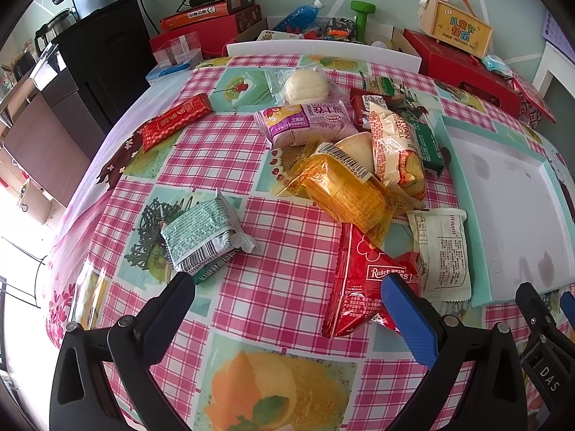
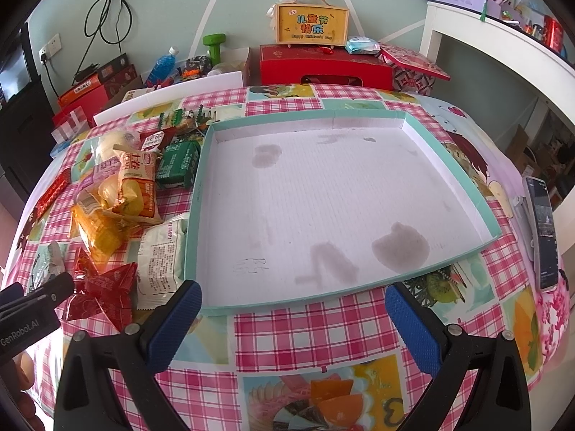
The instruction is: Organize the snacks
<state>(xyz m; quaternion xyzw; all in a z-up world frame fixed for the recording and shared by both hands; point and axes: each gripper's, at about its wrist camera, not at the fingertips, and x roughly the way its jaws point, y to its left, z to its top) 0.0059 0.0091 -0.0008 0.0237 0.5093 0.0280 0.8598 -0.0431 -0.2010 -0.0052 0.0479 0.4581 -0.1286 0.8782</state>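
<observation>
Left gripper (image 1: pixel 287 294) and right gripper (image 2: pixel 293 298): both spread wide, nothing held. Snack pile (image 1: pixel 345 165) at frame centre; tray (image 2: pixel 337 194) bare. Judgement: pinch red packet (image 1: pixel 359 283) by its body, not crinkly edge.

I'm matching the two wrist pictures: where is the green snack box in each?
Left wrist: green snack box sits right of centre, behind the pile, beside the tray.
Right wrist: green snack box sits left of centre, against the tray's left wall.
Shared landmark: the yellow gift box.
</observation>
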